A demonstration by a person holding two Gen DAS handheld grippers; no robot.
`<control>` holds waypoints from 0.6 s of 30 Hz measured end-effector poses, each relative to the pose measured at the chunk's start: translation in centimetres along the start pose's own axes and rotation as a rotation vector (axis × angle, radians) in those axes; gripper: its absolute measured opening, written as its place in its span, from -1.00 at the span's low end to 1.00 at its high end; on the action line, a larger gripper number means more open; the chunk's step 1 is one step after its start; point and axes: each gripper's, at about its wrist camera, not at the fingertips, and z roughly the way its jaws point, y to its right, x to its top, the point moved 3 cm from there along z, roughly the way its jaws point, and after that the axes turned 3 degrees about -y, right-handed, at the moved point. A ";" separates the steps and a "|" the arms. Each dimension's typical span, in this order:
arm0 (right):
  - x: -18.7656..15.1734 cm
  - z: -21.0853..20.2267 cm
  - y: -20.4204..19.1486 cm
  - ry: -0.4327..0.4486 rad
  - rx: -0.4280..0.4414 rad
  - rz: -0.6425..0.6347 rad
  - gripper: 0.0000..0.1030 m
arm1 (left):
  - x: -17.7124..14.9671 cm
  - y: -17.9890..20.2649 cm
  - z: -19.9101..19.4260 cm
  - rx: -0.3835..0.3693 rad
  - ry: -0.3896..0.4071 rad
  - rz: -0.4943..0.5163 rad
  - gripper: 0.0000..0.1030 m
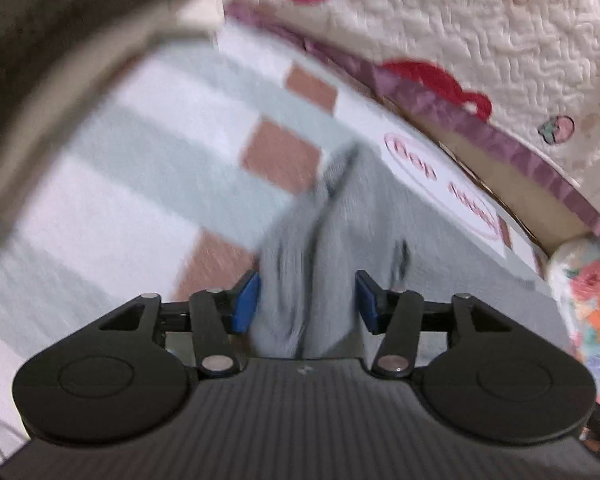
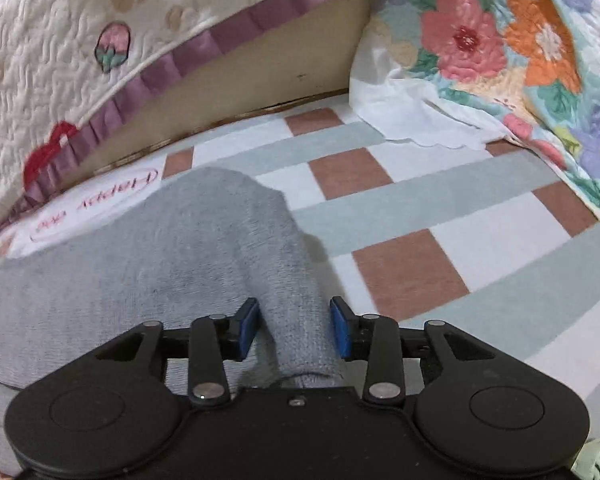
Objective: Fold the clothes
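Left gripper (image 1: pixel 307 302): the jaws are standing apart around a bunched ridge of the grey garment (image 1: pixel 340 248). The left pad is lying at the cloth's edge and the right pad is clear of it, so the cloth is sitting between the fingers unpinched; this reads as a release with a fold set down. The view is blurred, and a dark seam or cord is running forward along the ridge from between the fingertips.

Right gripper (image 2: pixel 294 326): the jaws are likewise parted around a rolled grey edge, with a narrow gap showing at each pad, so nothing is being squeezed. The garment is spreading forward and to the left of these fingers, resting flat on the checked blanket (image 2: pixel 440 216). It is looking soft, fleecy and plain grey, with a rounded far corner. A quilted cover (image 2: pixel 60 32) is hanging beyond the fingertips; a flowered quilt (image 2: pixel 500 40) is lying off to their right.
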 end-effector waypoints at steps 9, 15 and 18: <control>1.9 -1.5 0.6 0.115 0.139 0.014 0.03 | 2.3 1.8 0.6 -0.146 0.080 0.063 0.21; 8.1 3.7 -1.2 -0.048 0.245 -0.091 0.20 | 3.8 3.6 6.2 -0.087 -0.045 0.187 0.29; 10.8 8.1 -1.1 -0.111 0.273 -0.069 0.19 | 3.9 4.0 7.6 -0.112 -0.098 0.206 0.23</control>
